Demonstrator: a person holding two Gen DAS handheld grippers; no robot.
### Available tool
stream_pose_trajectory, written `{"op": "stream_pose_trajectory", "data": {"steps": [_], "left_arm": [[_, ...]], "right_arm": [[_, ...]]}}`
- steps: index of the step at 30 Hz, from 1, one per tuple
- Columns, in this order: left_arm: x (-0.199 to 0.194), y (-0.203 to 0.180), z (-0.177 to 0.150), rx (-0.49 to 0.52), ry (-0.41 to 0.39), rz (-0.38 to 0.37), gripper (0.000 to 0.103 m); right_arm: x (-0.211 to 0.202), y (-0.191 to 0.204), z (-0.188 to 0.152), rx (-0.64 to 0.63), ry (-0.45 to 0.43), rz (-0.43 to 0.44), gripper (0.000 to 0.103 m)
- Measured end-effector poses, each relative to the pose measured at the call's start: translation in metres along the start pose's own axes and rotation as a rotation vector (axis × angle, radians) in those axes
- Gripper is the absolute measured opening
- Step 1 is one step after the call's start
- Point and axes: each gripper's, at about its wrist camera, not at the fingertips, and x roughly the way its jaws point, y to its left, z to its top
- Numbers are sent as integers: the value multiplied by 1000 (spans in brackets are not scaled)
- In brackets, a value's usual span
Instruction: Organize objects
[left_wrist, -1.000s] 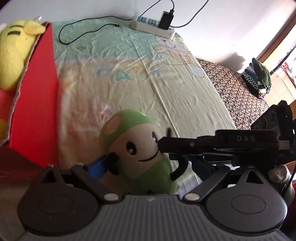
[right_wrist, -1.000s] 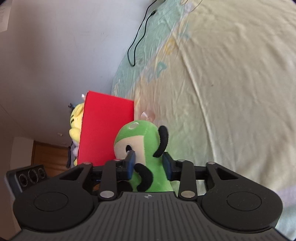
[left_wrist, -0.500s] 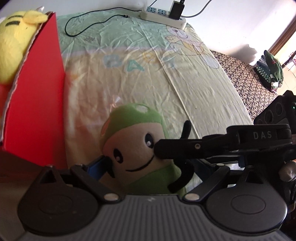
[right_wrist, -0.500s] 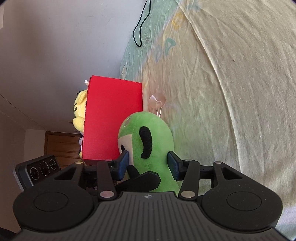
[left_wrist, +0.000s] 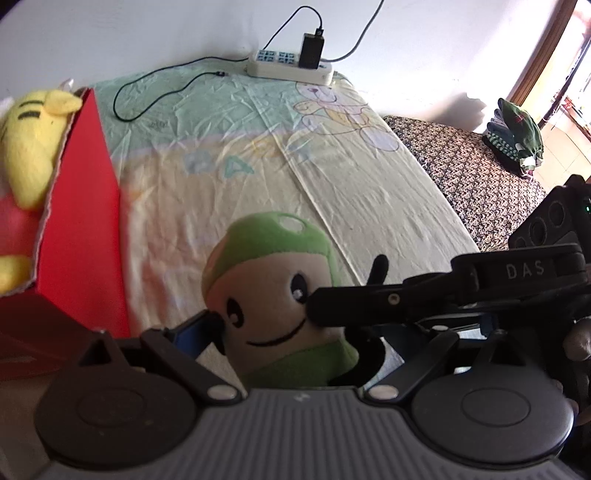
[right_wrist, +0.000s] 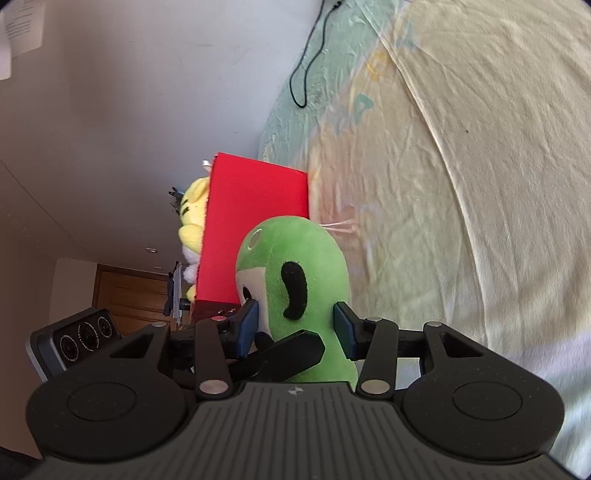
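A green plush toy (left_wrist: 273, 280) with a cream face and black arms sits between both grippers, just above the bed sheet (left_wrist: 229, 177). My right gripper (right_wrist: 295, 328) is shut on it, with blue pads pressing its face side and its back. In the left wrist view one of its fingers (left_wrist: 369, 299) crosses the toy's cheek. My left gripper (left_wrist: 341, 328) stands wide open around the toy, and only its left pad (left_wrist: 195, 330) touches a black arm. A red box (left_wrist: 81, 221) with a yellow plush (left_wrist: 29, 147) inside stands to the left.
A white power strip (left_wrist: 290, 66) with a charger and a black cable (left_wrist: 147, 96) lie at the head of the bed by the wall. A patterned cover (left_wrist: 461, 177) with folded clothes (left_wrist: 517, 136) lies to the right. The red box (right_wrist: 255, 221) stands just behind the toy in the right wrist view.
Both grippers have risen slightly with the green plush, which has tilted and turned its side towards the right camera. The left gripper stayed wide and the right stayed clamped.
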Motion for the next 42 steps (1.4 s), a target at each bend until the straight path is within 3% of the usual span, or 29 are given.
{"op": "stream_pose_trajectory", "data": {"steps": [13,22,30,42], "left_arm": [[-54,-11,-16,53,-136,20,95],[-94,10,-29,44,-228,38,95],[-131,59,-32,61,-296,7,95],[-180,164,-30,46,-390,27,95]], "right_arm": [[-14,43,-27,-151,-78,45,48],[5,77,-39,-235,-97,87,48],[37,120,-53,-291,-148,84,48],[129,186,-60,-393,-180,104,48]]}}
